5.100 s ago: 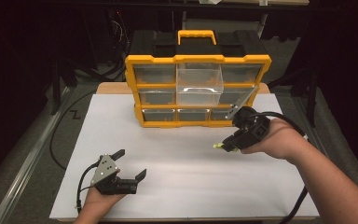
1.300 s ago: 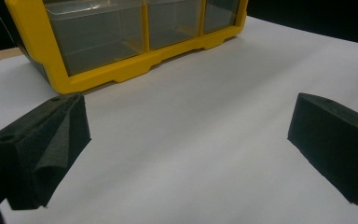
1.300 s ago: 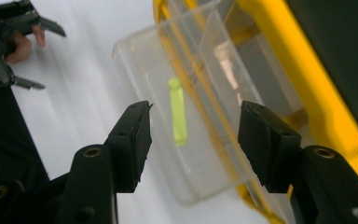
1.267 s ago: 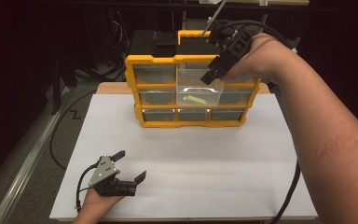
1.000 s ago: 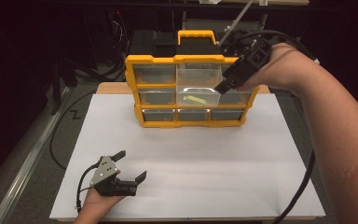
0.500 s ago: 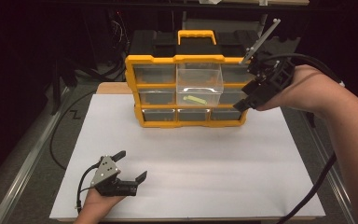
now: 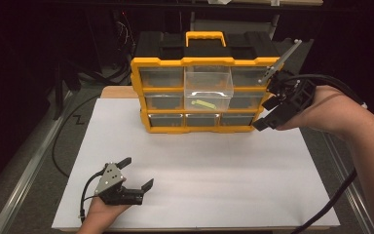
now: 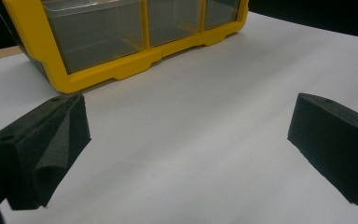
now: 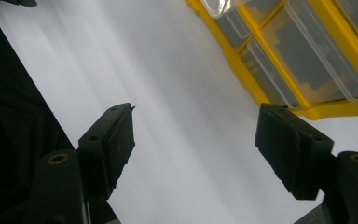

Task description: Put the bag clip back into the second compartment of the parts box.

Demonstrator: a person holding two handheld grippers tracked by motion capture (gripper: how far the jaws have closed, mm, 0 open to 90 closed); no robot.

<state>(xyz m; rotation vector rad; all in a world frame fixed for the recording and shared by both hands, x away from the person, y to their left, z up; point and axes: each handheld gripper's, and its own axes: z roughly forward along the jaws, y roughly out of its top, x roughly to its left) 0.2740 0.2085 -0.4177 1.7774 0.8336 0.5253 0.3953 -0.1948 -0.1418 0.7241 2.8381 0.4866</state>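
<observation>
Two grippers stand spread and empty: the right gripper (image 7: 272,114), whose jaws have just been opening, hangs just right of the organizer (image 7: 205,92), and the left gripper (image 7: 135,173) rests well in front of it on the white sheet (image 7: 214,170). The yellow-green piece (image 7: 204,103) lies in the organizer's pulled-out middle drawer (image 7: 208,87). Next is probably closing that drawer, best with a square, gentle push on its front; nothing blocks it, though the right cable (image 7: 331,195) trails nearby.
</observation>
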